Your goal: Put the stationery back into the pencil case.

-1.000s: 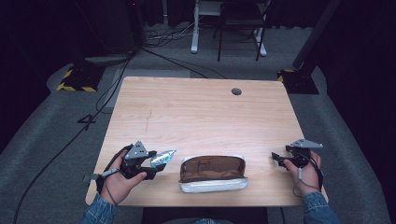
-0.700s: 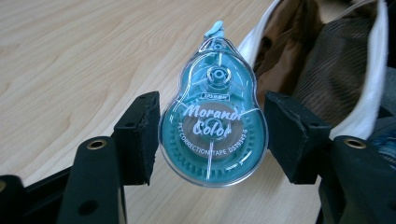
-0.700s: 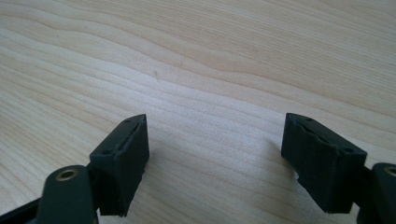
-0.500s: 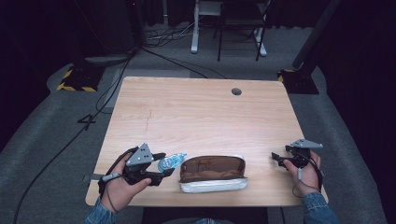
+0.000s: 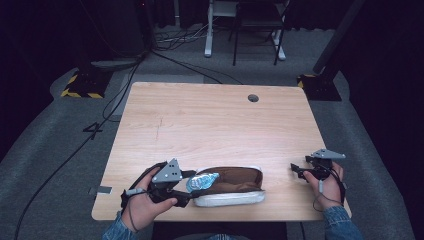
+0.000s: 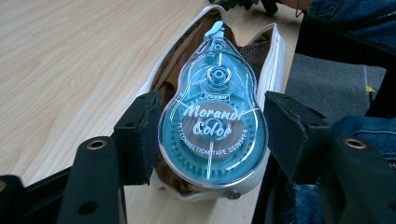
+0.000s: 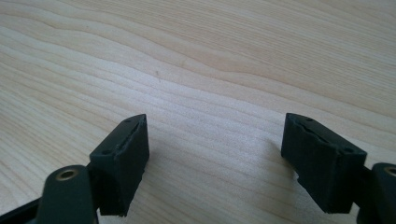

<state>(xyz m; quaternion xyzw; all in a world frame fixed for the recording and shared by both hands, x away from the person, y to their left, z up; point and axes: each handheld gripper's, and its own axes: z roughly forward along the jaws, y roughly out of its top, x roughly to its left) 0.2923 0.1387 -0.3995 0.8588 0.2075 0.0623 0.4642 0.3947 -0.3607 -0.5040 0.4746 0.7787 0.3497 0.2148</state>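
**Correction tape in my left jaws, over the open pencil case**

My left gripper (image 6: 212, 140) is clamped on the correction tape (image 6: 214, 126), one pad on each flat-edged side of its wide round belly. That is where I would want it: the broad part gives the pads the most surface, while the narrow nose with its applicator tip points away from me and stays free. The shell is clear teal plastic, hard and smooth. I judge it light and stiff, but slick, so a slack grip could let it twist or squirt out, and too hard a squeeze might crack the casing or jam the reels inside.

In the high view the tape (image 5: 201, 181) hangs at the left end of the brown pencil case (image 5: 235, 182), which lies open near the front edge of the table (image 5: 215, 125). The case looks soft-sided with a pale rim; it should give way if the tape nudges it, and it may slide on the wood.

My right gripper (image 7: 215, 158) is spread wide with nothing between the pads, resting low over bare tabletop, well apart from the case, at the right in the high view (image 5: 300, 170).
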